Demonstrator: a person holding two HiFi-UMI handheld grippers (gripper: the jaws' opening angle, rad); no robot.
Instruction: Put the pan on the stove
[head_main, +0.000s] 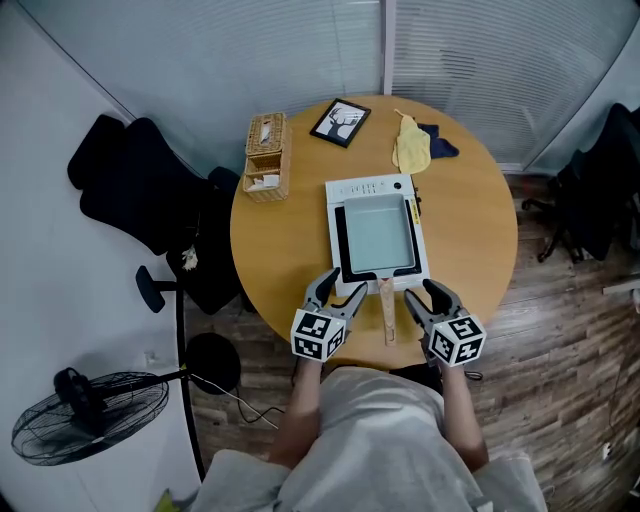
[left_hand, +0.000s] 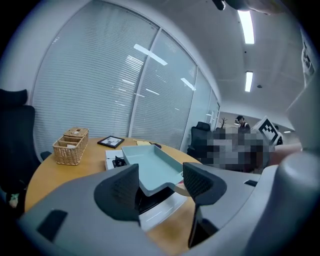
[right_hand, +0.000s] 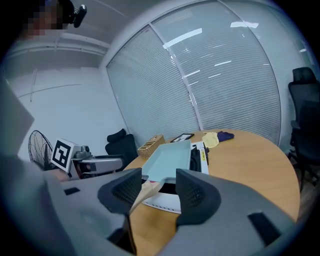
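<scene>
A pale blue rectangular pan (head_main: 378, 232) rests on the white tabletop stove (head_main: 368, 187) in the middle of the round wooden table (head_main: 290, 240). Its wooden handle (head_main: 386, 312) points toward me. My left gripper (head_main: 340, 292) hovers open just left of the handle, nothing between its fingers. My right gripper (head_main: 425, 295) is open just right of the handle, also holding nothing. In the left gripper view the pan (left_hand: 150, 167) lies beyond the open left gripper (left_hand: 160, 185). The right gripper view shows the pan (right_hand: 170, 159) ahead of the open right gripper (right_hand: 156, 187).
A wicker basket (head_main: 266, 156) stands at the table's back left, with a framed picture (head_main: 340, 122) behind the stove. A yellow cloth (head_main: 411, 147) and a dark cloth (head_main: 440, 143) lie at the back right. Black chairs (head_main: 140, 190) and a floor fan (head_main: 85, 415) stand to the left.
</scene>
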